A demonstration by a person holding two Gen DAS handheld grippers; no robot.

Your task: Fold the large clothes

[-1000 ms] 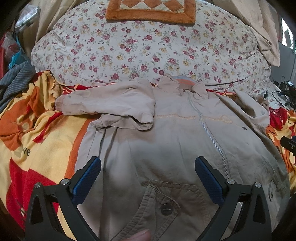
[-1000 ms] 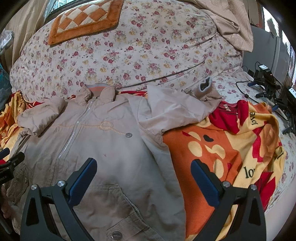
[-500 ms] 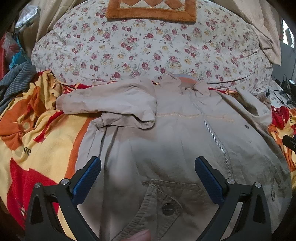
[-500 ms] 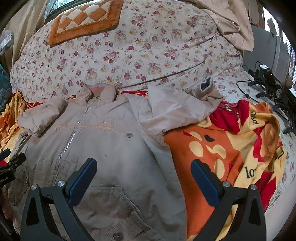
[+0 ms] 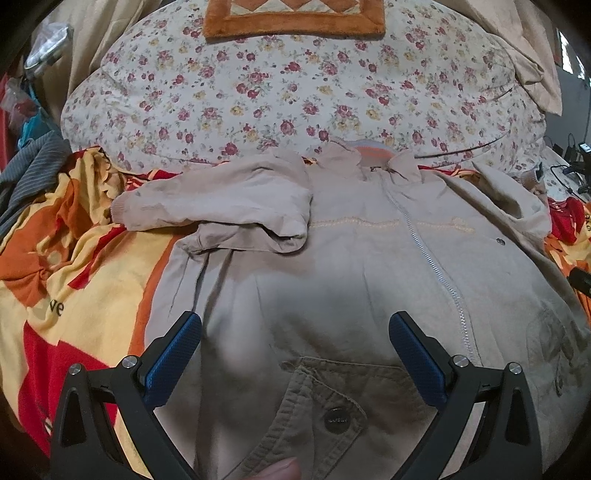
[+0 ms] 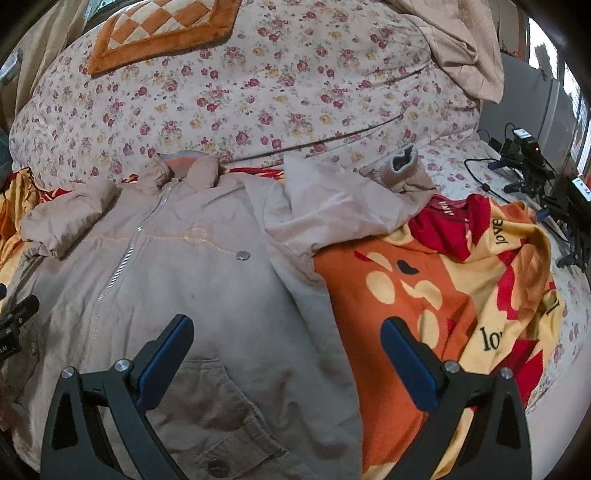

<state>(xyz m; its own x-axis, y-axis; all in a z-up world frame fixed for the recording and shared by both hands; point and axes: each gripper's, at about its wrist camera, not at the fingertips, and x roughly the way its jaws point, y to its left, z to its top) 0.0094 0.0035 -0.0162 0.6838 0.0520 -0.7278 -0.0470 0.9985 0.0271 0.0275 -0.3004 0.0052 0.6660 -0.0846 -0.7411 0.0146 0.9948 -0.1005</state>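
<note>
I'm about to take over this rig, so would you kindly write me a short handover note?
Left hand-held gripper: open, empty, over the lower front of the beige zip-up jacket.
Right hand-held gripper: open, empty, over the jacket's edge.
Jacket lies face up, zipped, on the orange-red-yellow blanket.
Done: nothing folded.
Left: both sleeves, then the body.

We see a bed covered by an orange, red and yellow blanket [image 6: 443, 295] printed with "love". Behind it lies a floral quilt [image 5: 295, 92] topped by an orange checkered mat [image 6: 162, 33]. Beige fabric [image 6: 461, 48] drapes at the right, where black cables and devices [image 6: 535, 162] sit near a bright window [image 6: 580, 122].
</note>
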